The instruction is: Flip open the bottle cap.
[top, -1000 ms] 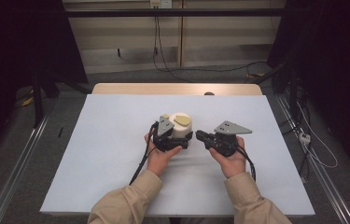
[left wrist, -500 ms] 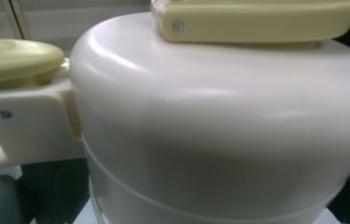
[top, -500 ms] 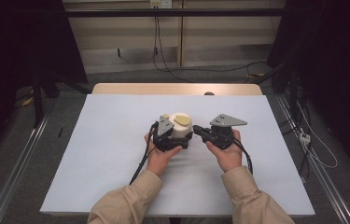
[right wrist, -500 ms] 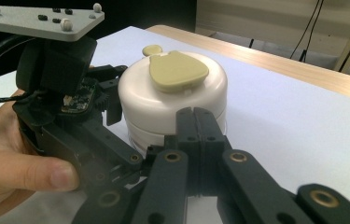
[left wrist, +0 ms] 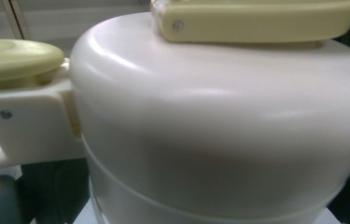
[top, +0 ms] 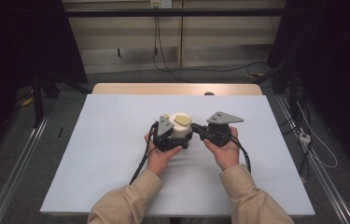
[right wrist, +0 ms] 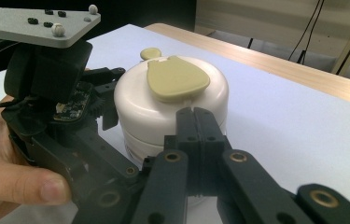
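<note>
My right tool sits nearest, jaws pressed together with nothing between them, tips just in front of the white pot, close to its side; can't tell if they touch it. In the high view the right tool comes at the pot from its right. My left tool is on the pot's near-left side, its jaws around the pot's body, gripping it as far as I can see. In the left gripper view the pot is right up against the camera, with the yellow-green flap on its lid and a round yellow-green button on the hinge side. Pot stands upright on the white tabletop, about the middle. Beyond the pot, a wooden edge runs along the tabletop's far side.
</note>
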Available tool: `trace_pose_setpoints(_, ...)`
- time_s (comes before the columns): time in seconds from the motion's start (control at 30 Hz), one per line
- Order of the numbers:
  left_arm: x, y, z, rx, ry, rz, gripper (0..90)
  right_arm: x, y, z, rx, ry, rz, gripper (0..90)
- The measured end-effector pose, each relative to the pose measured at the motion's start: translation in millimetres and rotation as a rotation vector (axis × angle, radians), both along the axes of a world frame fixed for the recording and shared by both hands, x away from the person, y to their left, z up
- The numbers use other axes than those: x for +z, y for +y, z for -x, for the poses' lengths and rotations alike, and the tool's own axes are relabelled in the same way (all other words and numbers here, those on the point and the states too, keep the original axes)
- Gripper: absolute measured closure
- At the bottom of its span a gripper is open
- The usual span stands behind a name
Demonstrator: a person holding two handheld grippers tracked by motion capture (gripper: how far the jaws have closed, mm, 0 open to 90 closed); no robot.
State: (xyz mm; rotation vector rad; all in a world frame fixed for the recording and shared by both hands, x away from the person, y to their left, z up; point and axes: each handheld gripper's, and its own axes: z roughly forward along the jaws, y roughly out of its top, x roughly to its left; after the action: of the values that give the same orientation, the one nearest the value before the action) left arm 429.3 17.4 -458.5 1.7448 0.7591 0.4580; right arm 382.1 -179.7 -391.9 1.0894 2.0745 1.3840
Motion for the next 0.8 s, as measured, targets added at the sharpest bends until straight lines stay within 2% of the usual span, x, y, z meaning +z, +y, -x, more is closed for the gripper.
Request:
trace_pose_setpoints(0.3, 0.0, -0.1, 0.1, 0.001, 0.001, 0.001, 5.1, -0.1, -0.7, -1.2, 0.002, 0.003, 0.003, 90.0)
trace_pose_setpoints(0.8, 0.2, 0.0, 0.1, 0.001, -0.001, -0.005, 5.1, 2.8, 2.5, -3.8, 0.005, -0.017, 0.030, 90.0)
